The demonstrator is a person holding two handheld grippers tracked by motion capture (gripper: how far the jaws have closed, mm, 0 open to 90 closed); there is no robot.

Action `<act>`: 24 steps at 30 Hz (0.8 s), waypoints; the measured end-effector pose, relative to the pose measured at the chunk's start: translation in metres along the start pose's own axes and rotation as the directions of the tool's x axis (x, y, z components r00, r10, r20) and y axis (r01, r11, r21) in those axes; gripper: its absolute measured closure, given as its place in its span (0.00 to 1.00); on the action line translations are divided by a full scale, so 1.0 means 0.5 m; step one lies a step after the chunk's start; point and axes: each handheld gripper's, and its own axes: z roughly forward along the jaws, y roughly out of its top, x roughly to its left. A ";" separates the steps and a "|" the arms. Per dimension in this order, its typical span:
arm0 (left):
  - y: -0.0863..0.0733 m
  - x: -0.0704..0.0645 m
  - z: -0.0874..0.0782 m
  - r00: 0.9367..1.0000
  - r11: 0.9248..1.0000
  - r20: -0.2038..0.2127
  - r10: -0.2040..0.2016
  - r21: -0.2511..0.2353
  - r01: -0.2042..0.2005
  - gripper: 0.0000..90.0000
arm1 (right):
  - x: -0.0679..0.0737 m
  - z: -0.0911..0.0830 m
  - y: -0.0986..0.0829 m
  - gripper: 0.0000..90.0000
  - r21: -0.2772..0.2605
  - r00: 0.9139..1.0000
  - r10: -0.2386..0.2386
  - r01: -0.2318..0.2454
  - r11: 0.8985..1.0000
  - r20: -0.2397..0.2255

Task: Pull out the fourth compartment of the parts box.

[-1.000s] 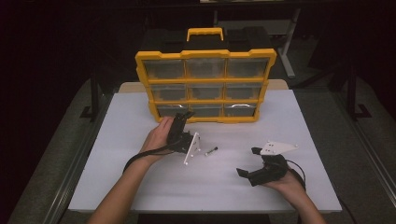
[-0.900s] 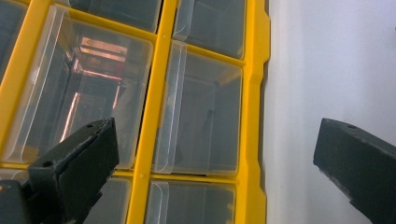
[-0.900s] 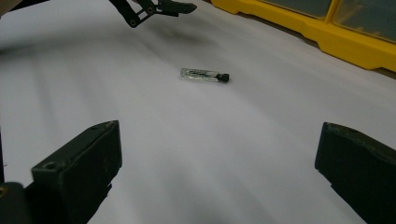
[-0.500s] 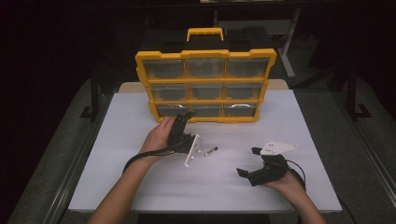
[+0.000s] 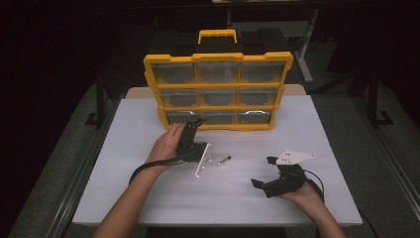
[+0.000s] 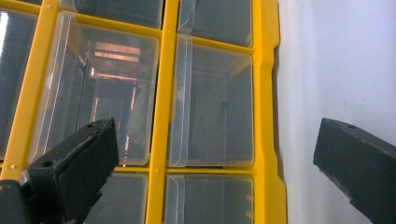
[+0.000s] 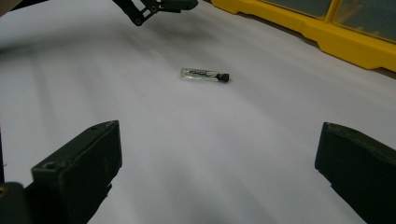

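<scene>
A yellow organizer (image 5: pixel 218 58) with clear drawers stands upright at the back of the white table (image 5: pixel 124 124). My left gripper (image 5: pixel 195 124) is open and points at its bottom row. In the left gripper view the left gripper (image 6: pixel 215 135) has its jaws spread wide in front of a clear drawer (image 6: pixel 212 100), apart from it. A small clear vial with a black cap (image 5: pixel 224 160) lies on the table between the hands. My right gripper (image 5: pixel 263 171) rests open at the front right. In the right gripper view the right gripper (image 7: pixel 219 140) faces the vial (image 7: pixel 204 74), some way short of it.
The organizer has a yellow carry handle (image 5: pixel 217 33) on top. Its yellow base (image 7: pixel 327 37) runs behind the vial. Cables trail from both grippers toward the person. Dark floor and frame legs surround the table.
My left gripper has edged slightly forward toward the organizer's bottom row. The right gripper and the vial have stayed put.
</scene>
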 end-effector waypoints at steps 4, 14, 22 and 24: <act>-0.005 0.003 -0.002 1.000 1.000 -0.006 0.000 0.009 0.000 0.00 | 0.000 0.000 0.000 0.00 0.000 1.000 0.001 -0.001 1.000 -0.001; -0.017 0.008 -0.005 1.000 1.000 -0.020 0.014 0.027 -0.013 0.00 | 0.000 0.000 0.000 0.00 0.000 1.000 0.002 -0.002 1.000 -0.001; -0.027 0.017 -0.011 0.999 0.998 -0.034 0.025 0.053 -0.023 0.00 | 0.000 0.000 0.000 0.00 -0.002 1.000 0.003 -0.003 1.000 -0.002; -0.029 0.019 -0.012 0.999 0.998 -0.040 0.021 0.055 -0.019 0.00 | 0.000 0.000 0.000 0.00 -0.002 1.000 0.003 -0.003 1.000 -0.001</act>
